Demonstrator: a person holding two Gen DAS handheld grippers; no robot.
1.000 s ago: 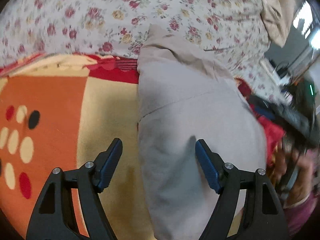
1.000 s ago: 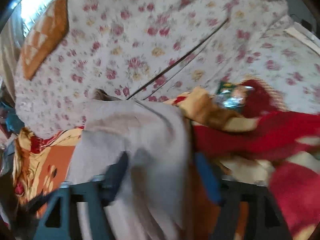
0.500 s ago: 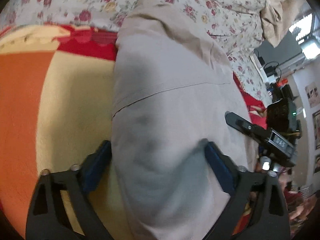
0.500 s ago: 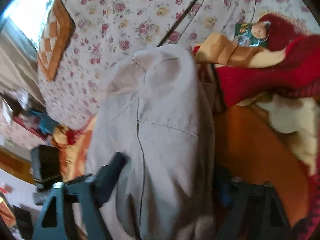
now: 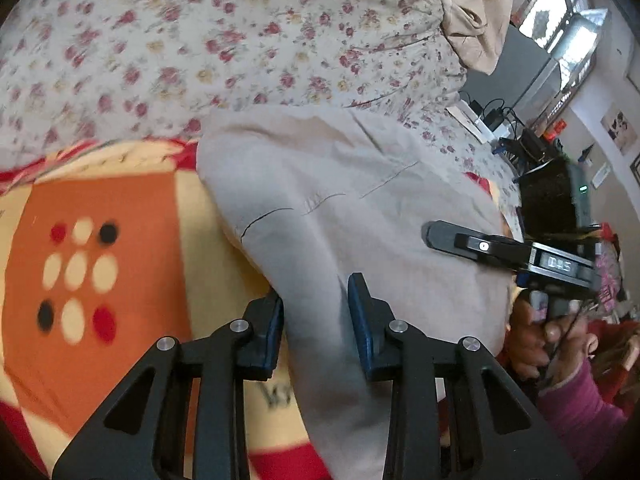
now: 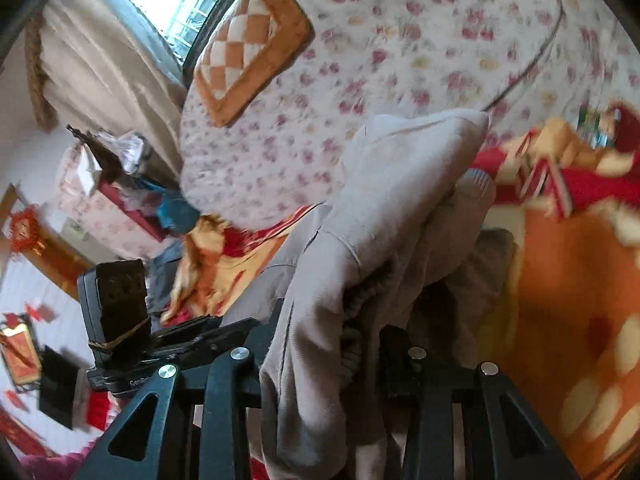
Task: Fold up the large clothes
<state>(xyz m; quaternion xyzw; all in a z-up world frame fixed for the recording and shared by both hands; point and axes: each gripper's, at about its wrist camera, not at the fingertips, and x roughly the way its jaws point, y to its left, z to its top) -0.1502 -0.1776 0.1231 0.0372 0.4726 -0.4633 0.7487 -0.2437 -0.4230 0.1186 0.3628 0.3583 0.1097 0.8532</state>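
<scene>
Across the orange, red and cream patterned blanket (image 5: 120, 280), toward twelve o'clock, the large beige fabric garment (image 5: 360, 208) is lying half-bunched. At six o'clock the left gripper (image 5: 316, 312) is pinching a fold; the right gripper (image 6: 328, 344) is clamping a thicker wad. Uneven bunching is risking the thin fold slipping free.

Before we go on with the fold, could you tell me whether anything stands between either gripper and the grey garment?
Nothing visible does: the left gripper and right gripper each have the grey garment between their jaws.
</scene>
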